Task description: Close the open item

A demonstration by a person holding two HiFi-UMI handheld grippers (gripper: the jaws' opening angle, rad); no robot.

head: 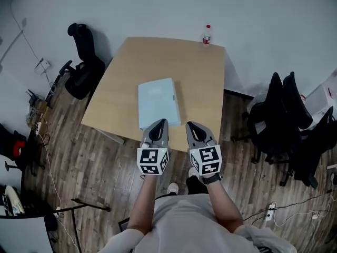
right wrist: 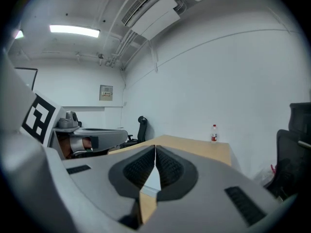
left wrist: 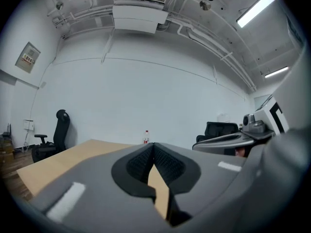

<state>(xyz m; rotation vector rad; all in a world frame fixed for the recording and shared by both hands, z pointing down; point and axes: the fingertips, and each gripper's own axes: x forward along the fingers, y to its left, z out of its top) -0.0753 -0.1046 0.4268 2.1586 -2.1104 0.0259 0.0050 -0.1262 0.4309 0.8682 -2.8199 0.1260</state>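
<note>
Left tool point(head: 159, 124), right tool point(head: 192, 125), both pinched; one seemingly closed case point(head: 157, 99).

A plain office or lab room: a bare wooden table point(head: 200, 78) stands at centre on plank flooring point(head: 100, 173), black swivel chairs at upper left point(head: 84, 62) and right point(head: 287, 109), a power strip point(head: 271, 211) with trailing cables at lower right, white walls, and a ceiling air-conditioning unit point(left wrist: 140, 13) and strip light point(right wrist: 74, 30) overhead.

A red-capped bottle point(head: 207, 35) stands at the tabletop's point(head: 200, 88) far edge — a black office chair point(head: 83, 62) left, other chairs point(head: 287, 109) right, on wood floor point(head: 105, 167).
</note>
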